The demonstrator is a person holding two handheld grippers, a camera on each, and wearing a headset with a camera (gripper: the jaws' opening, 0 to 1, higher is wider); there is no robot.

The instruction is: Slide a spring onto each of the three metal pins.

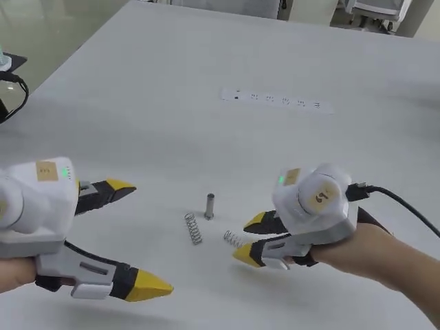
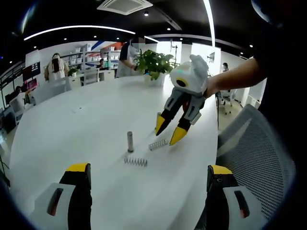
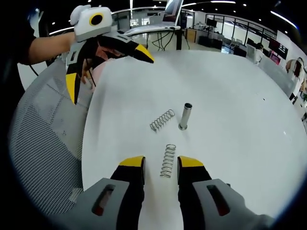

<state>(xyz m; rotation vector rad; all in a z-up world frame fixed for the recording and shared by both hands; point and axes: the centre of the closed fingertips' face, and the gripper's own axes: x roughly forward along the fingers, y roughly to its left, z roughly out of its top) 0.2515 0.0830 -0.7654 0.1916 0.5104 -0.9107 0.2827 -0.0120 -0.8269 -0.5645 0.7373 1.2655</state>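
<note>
Head view looks down; gripper views oppose, sharing pin (image 2: 130, 142).

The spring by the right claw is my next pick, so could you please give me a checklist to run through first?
1. Right claw open: ok, jaws apart.
2. Spring lined up: ok, its near end lies between the jaw tips.
3. Pin upright: ok, standing, apart from both springs.
4. Other spring out of the way: ok, lying beside the pin, beyond the claw.
5. Left claw out of the way: ok, open wide and back from the parts.
6. Parts count: not ok, I count one pin and two springs.
</note>
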